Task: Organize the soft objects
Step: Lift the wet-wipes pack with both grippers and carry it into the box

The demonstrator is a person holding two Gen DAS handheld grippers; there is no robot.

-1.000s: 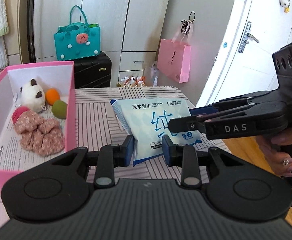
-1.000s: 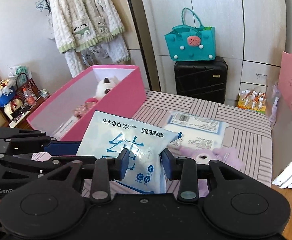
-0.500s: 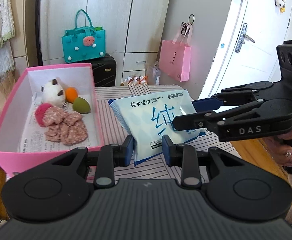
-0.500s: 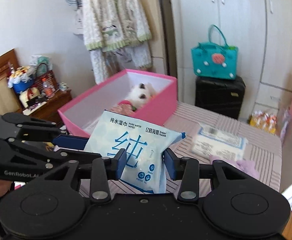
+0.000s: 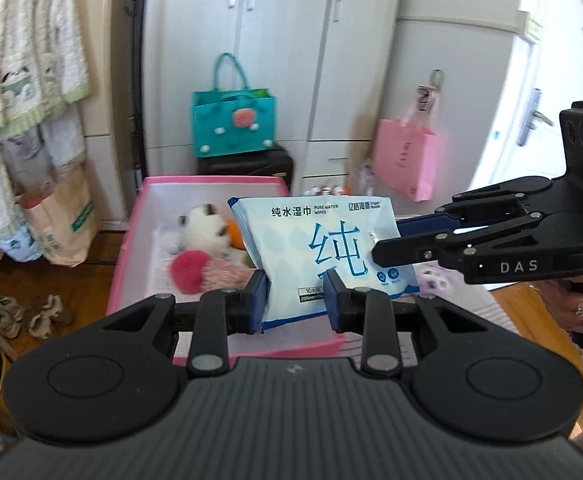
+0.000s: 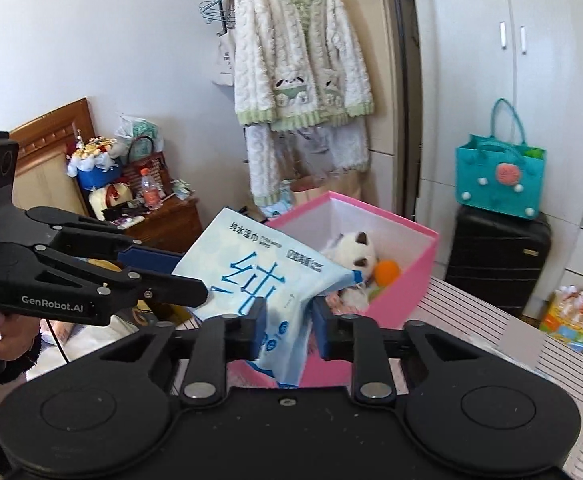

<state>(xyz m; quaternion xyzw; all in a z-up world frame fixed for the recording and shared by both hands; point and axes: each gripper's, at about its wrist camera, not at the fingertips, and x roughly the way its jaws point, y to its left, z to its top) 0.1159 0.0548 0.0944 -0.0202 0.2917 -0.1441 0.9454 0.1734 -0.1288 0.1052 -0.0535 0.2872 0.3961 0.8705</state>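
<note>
Left wrist view: your left tongs [image 5: 296, 299] are clamping the bottom edge of the wet wipes pack [image 5: 323, 248], holding it upright in front of the pink box [image 5: 131, 240]. Right tongs [image 5: 387, 246] are gripping its right edge. Plush toy [image 5: 205, 230] is sitting inside the box.

Right wrist view: right tongs [image 6: 287, 326] are closing on the pack's [image 6: 251, 276] lower corner, pads pinching it. Left tongs [image 6: 179, 280] are grasping its left side. Pack is hanging over the box [image 6: 403, 276] near wall.
</note>
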